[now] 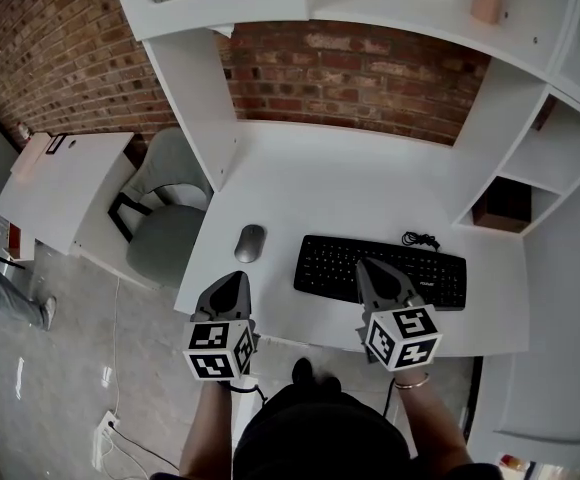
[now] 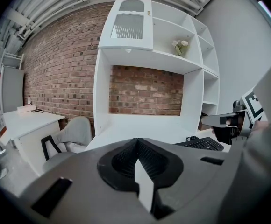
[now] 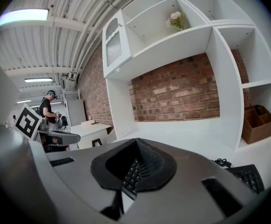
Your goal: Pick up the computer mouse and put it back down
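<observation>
The mouse [image 1: 250, 242] lies on the desk [image 1: 370, 178] at nine o'clock from the keyboard [image 1: 380, 271], just ahead of the left gripper [image 1: 237, 278] at its twelve o'clock. Both it and the right gripper [image 1: 367, 266] have their jaws closed on nothing. The mouse looks light, hard and slick — best pinched across its sides.

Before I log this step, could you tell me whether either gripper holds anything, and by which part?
Nothing is held: the left gripper and right gripper are shut and empty; the mouse lies on the desk, untouched.
</observation>
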Demonstrator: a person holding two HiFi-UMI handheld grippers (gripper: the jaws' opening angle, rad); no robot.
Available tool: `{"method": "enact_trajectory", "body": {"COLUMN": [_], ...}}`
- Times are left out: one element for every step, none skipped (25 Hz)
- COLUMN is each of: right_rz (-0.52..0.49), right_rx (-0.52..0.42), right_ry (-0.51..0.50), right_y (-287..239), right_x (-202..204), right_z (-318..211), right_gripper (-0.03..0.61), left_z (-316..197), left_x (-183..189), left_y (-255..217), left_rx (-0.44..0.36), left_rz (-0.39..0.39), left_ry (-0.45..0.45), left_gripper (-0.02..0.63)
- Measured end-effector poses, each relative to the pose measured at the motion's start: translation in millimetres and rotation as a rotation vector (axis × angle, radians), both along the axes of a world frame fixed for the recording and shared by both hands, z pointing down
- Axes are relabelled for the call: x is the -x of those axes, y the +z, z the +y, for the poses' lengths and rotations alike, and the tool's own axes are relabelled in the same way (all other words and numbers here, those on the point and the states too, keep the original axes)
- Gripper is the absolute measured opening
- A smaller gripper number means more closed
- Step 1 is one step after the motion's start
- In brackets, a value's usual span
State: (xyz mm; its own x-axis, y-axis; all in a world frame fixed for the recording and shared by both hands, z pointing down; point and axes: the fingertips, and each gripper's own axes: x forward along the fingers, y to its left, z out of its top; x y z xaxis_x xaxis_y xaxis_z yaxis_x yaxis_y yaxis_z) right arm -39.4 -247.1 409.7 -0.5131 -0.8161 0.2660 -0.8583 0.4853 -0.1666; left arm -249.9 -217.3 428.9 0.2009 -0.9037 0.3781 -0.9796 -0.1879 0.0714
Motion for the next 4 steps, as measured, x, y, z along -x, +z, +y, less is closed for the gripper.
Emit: {"method": "enact_trajectory", "body": {"right_rz": [0.001,0.001,0.001,0.0], "right_rx": [0.0,0.0,-0.001,-0.002], "right_ry": [-0.004,-0.008,-0.011,-0.015], "right_y": [-0.2,-0.5,-0.9,-1.4], "right_x": [0.6,1.2,1.8,2.4], "right_z": [-0.2,-0.6,-1.1,-1.7], "right_gripper": [0.005,0.005,0.005,0.005], "left_z": [0.2,0.3,0.2,0.0], "left_x": [-0.3,-0.4,-0.5,-0.5], "left_y": [-0.1,0.0,0.0,0.0], "left_rx": [0.0,0.0,0.0,0.001], "left_rz": [0.001,0.001,0.001,0.001], "left_ry": [-0.001,-0.002,-0.003,-0.004], "left_gripper": [0.009,0.009,0.009,0.009]}}
